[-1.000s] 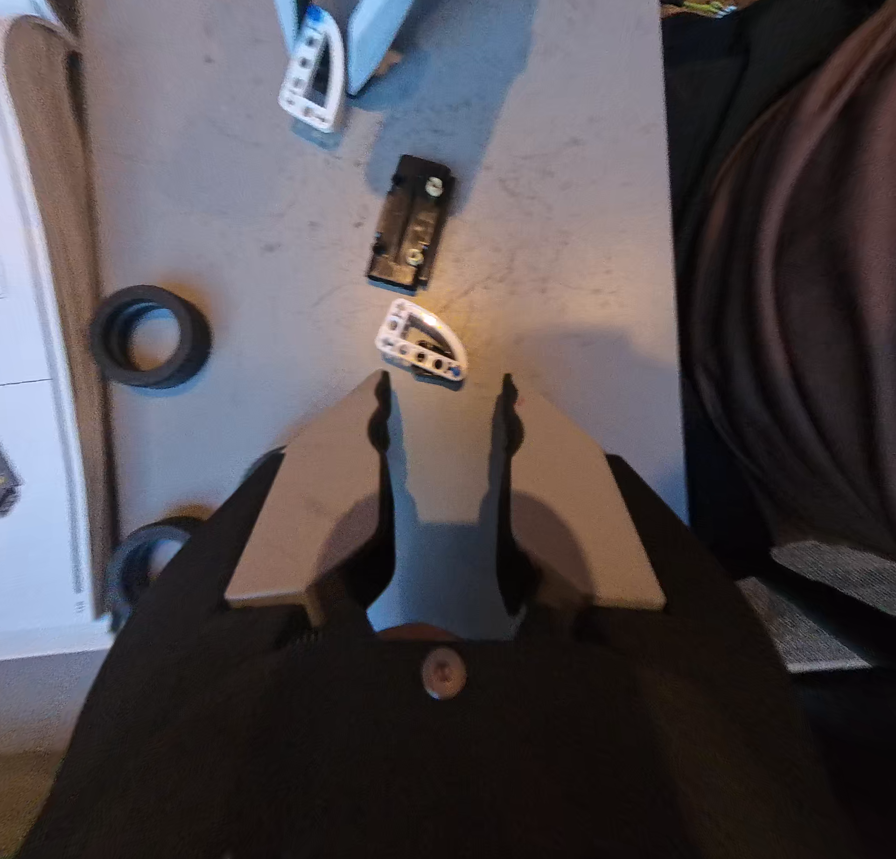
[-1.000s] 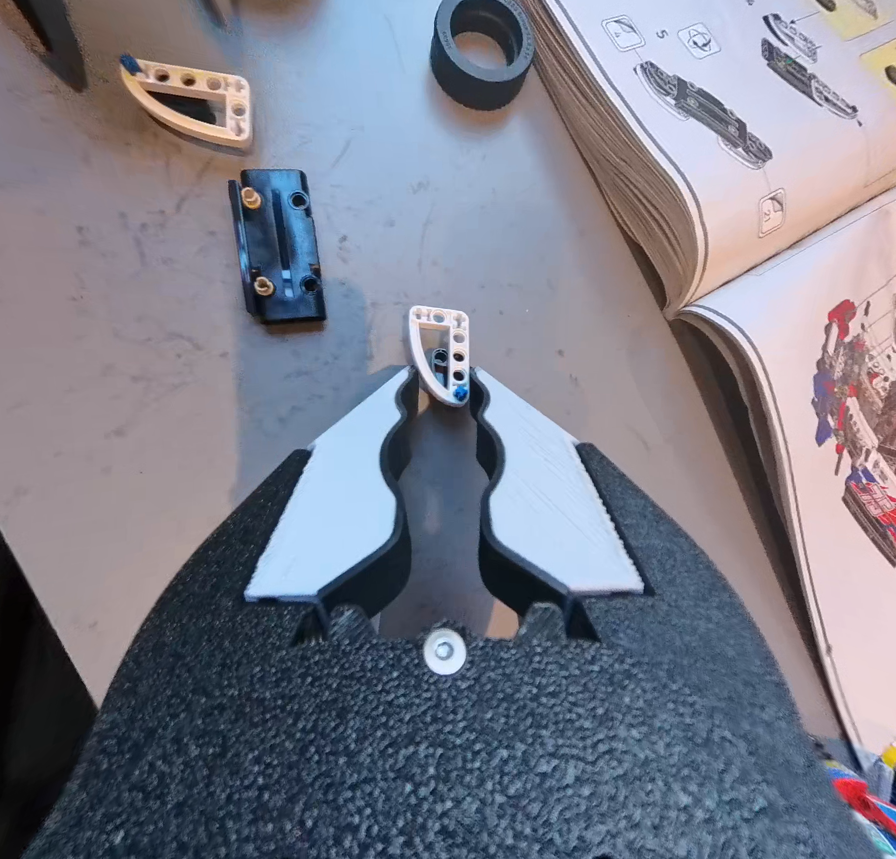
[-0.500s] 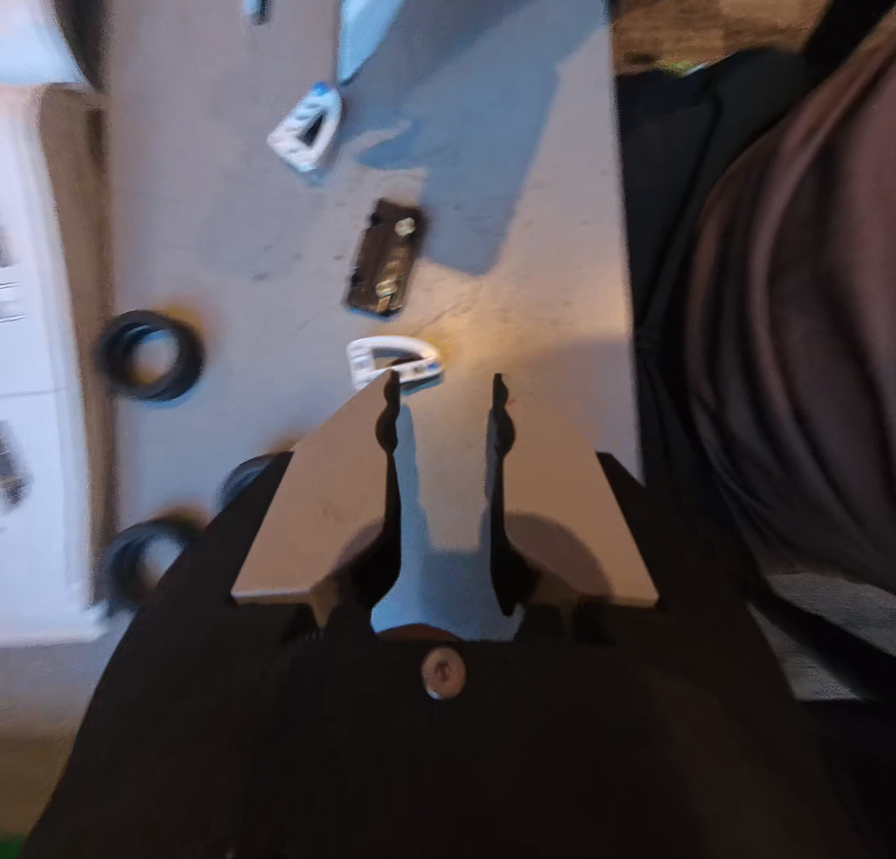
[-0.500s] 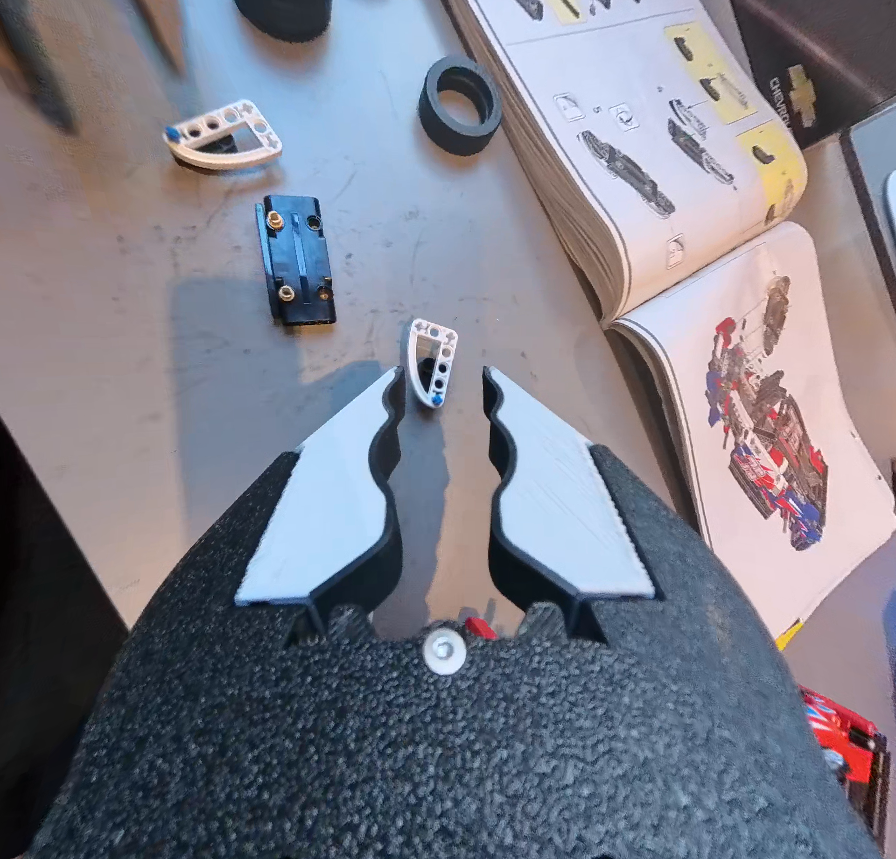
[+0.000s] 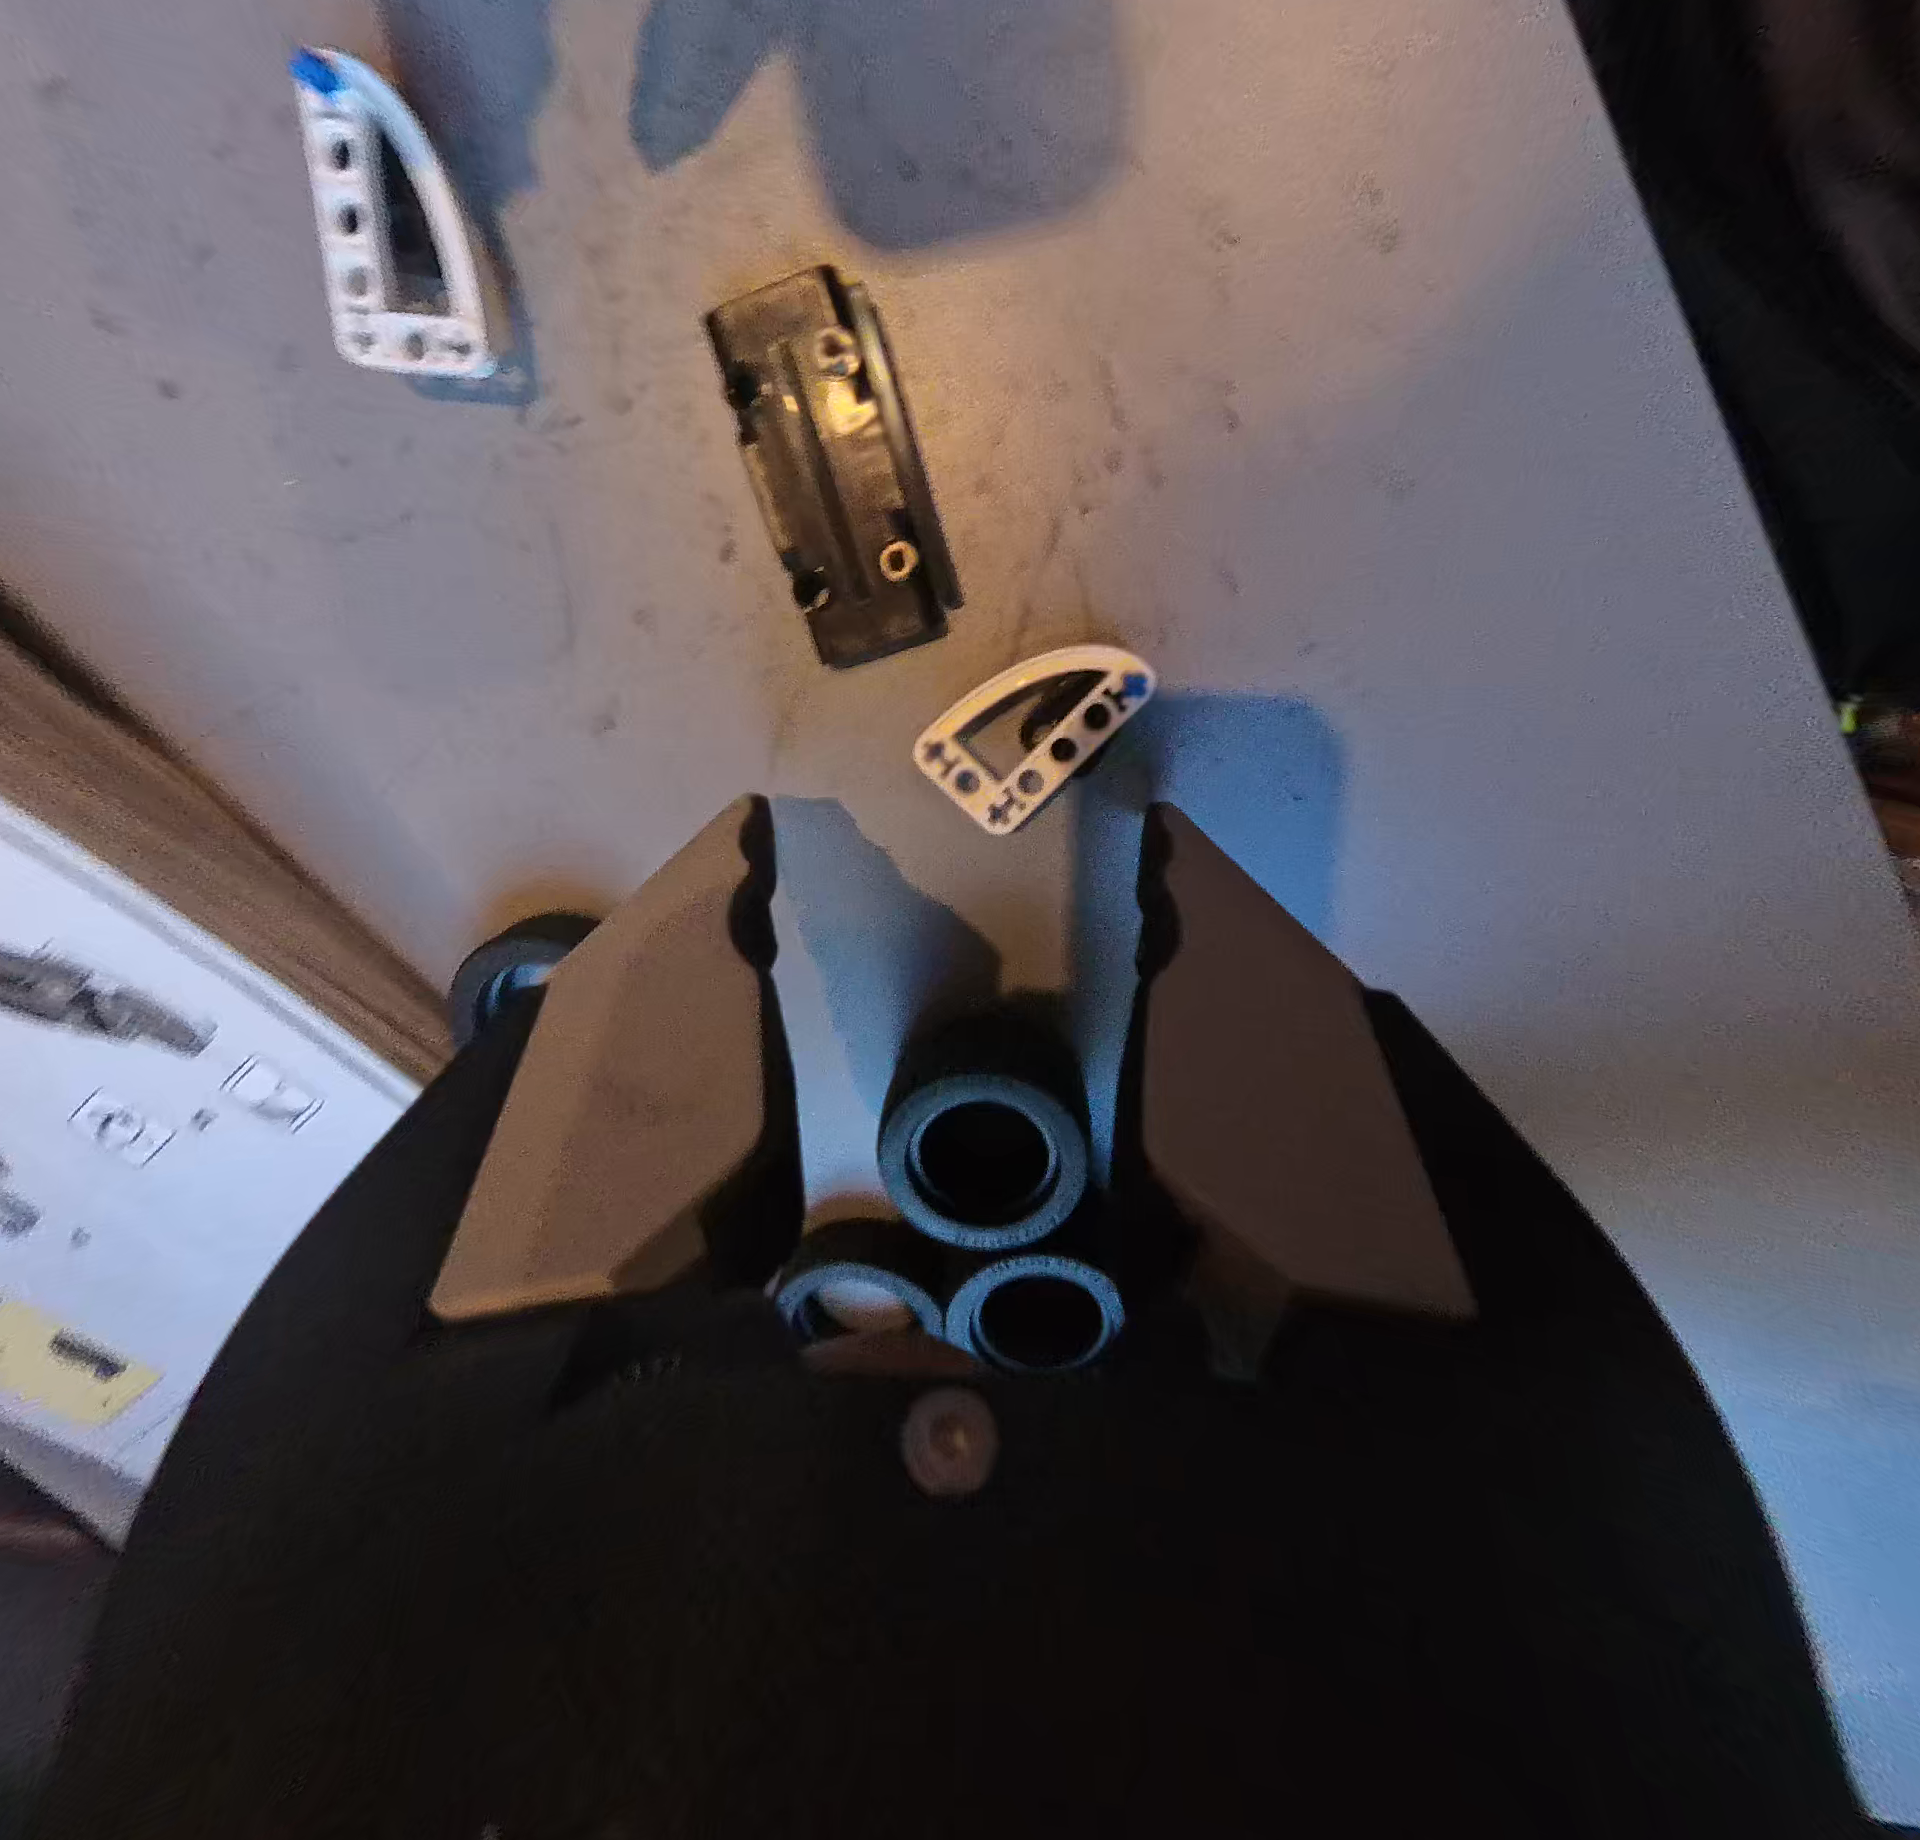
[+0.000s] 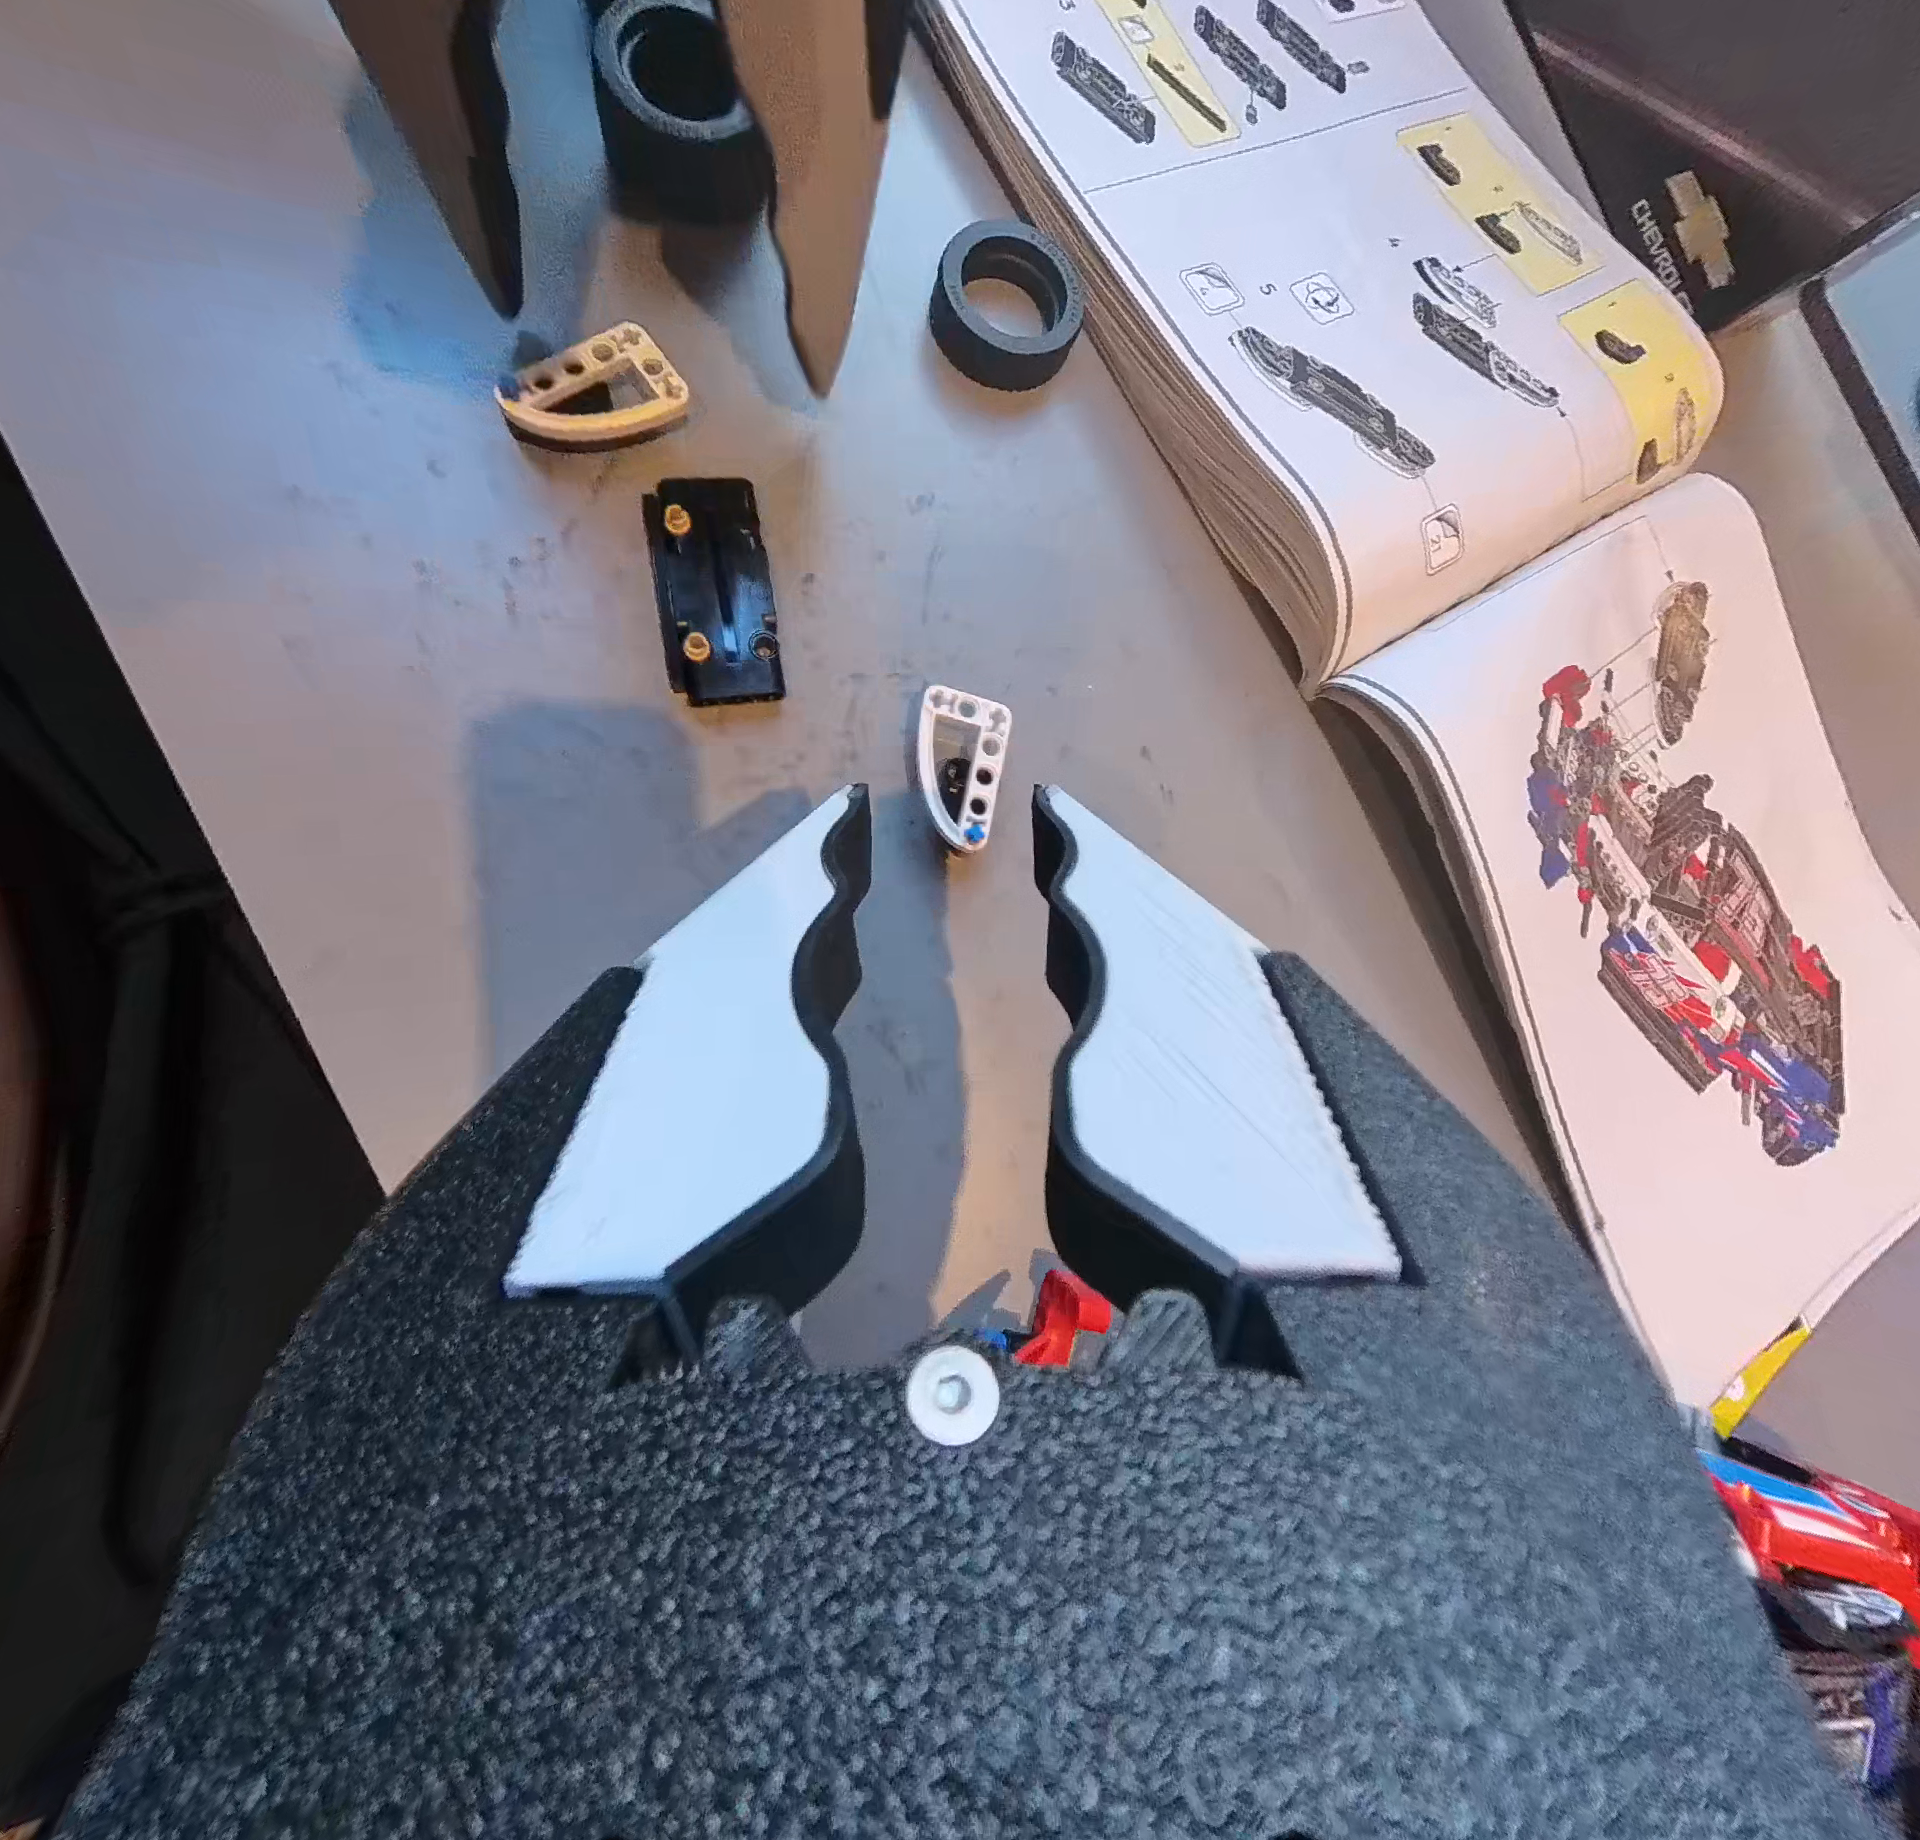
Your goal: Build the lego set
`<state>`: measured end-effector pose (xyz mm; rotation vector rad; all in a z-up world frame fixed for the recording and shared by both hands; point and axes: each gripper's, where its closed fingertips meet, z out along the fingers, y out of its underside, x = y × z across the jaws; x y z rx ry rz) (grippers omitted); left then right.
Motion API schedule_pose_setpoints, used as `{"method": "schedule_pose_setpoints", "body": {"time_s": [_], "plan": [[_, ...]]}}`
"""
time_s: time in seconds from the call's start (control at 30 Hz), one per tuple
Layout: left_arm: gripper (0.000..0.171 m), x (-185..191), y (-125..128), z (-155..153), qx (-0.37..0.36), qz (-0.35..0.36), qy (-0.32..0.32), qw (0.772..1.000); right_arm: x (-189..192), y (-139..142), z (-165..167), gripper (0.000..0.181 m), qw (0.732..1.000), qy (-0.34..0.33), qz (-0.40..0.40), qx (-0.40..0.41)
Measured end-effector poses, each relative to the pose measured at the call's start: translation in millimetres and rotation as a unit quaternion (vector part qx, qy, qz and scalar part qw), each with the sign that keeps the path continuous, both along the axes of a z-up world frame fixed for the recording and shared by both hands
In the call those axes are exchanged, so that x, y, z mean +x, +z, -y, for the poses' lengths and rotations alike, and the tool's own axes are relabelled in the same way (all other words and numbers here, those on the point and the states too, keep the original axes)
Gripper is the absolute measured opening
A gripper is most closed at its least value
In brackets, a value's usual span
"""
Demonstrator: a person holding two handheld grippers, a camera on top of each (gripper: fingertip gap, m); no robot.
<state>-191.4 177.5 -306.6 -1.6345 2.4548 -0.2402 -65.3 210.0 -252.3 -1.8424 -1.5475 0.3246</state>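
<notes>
A small white curved panel [image 6: 966, 767] with a blue pin lies flat on the grey table [image 6: 312, 543], just ahead of my right gripper [image 6: 948, 803], which is open and empty. It also shows far off in the left wrist view [image 5: 390, 216]. A black block [image 6: 717, 590] with tan pins lies beyond it and shows in the left wrist view too [image 5: 831, 465]. A second white curved panel [image 5: 1034, 736] lies just ahead of my left gripper [image 5: 956, 834], toward its right finger. My left gripper is open and empty, and also shows in the right wrist view [image 6: 665, 336].
Black tyres [image 5: 982, 1162] stand under my left gripper, and one tyre [image 6: 1008, 310] lies beside the open instruction book [image 6: 1351, 284]. A red piece [image 6: 1060, 1307] and a red, blue and white model [image 6: 1818, 1582] lie near my right gripper. A black box [image 6: 1714, 76] stands at the far right. About 15 cm separates my left fingertips from my right. About 6 cm separates my left fingertips from the black block [image 6: 717, 590]. It is also in sight in the left wrist view [image 5: 811, 442].
My right gripper opened, let go of the white panel and pulled back. My left gripper swung round, opened wider and now hangs over the tyres.
</notes>
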Motion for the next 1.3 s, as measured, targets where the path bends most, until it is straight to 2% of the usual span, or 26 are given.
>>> {"method": "schedule_pose_setpoints", "body": {"time_s": [0.03, 0.13, 0.2, 0.4, 0.5, 0.6, 0.73, 0.83, 0.93, 1.07, 1.17, 1.3], "plan": [[0.066, 1, -4, 4, -0.010, -0.006, -0.007, 1.000, 1, 1, 0, 0.031, 1.000, 0.000, -0.003, -0.001], [0.043, 5, -3, 14, -0.033, 0.006, -0.009, 0.999, 4, 3, 0, 0.030, 1.000, 0.000, -0.010, -0.006], [0.033, 3, -3, 15, -0.024, 0.011, 0.004, 1.000, 5, 3, 0, 0.030, 1.000, 0.001, -0.012, -0.011], [0.032, -4, -1, 6, 0.031, 0.037, 0.130, 0.990, 7, -5, 1, 0.029, 1.000, 0.004, -0.011, -0.023], [0.032, 0, 5, 3, 0.029, 0.082, 0.209, 0.974, 5, -11, 2, 0.029, 0.999, 0.005, -0.008, -0.031], [0.032, 4, 17, -11, 0.058, 0.137, 0.279, 0.949, 2, -15, 3, 0.029, 0.999, 0.007, -0.011, -0.035], [0.032, 17, 33, -34, 0.113, 0.198, 0.331, 0.916, -5, -18, 2, 0.028, 0.999, 0.003, -0.030, -0.043], [0.032, 29, 34, -43, 0.153, 0.205, 0.331, 0.908, -13, -15, 2, 0.027, 0.996, -0.006, -0.064, -0.063], [0.032, 44, 43, -51, 0.213, 0.217, 0.306, 0.902, -20, -4, 0, 0.027, 0.989, -0.019, -0.117, -0.086], [0.032, 64, 60, -57, 0.302, 0.275, 0.265, 0.873, -31, 11, 2, 0.027, 0.970, -0.022, -0.195, -0.144], [0.032, 71, 65, -53, 0.360, 0.303, 0.227, 0.852, -34, 10, 1, 0.027, 0.967, -0.026, -0.206, -0.148], [0.032, 74, 75, -51, 0.447, 0.302, 0.182, 0.822, -43, 9, 8, 0.028, 0.963, -0.015, -0.215, -0.163]]}}
